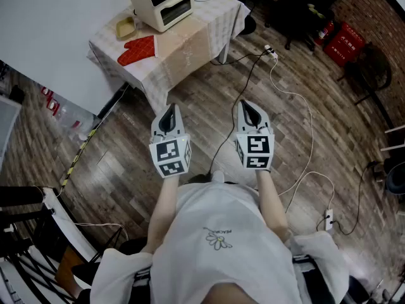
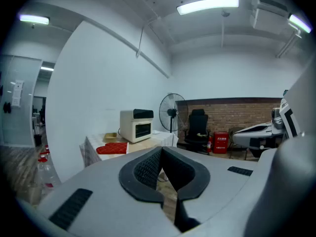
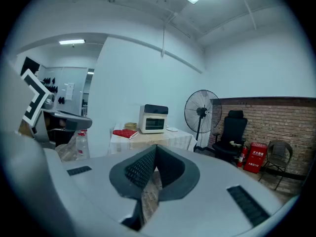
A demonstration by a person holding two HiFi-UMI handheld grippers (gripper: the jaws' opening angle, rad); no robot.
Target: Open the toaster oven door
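Head view: the toaster oven [image 1: 162, 2] is seen on the table [image 1: 190, 49], its door [image 1: 174, 10] closed, well apart from both tongs. The left tongs [image 1: 169, 113] and right tongs [image 1: 248, 108] are held side by side over the wooden floor [image 1: 209, 116], each pressed fully together with nothing gripped. The approach step is judged barely begun. Next, the table must be reached and one pair of tongs parted to take the door's handle, which is too small to be made out.
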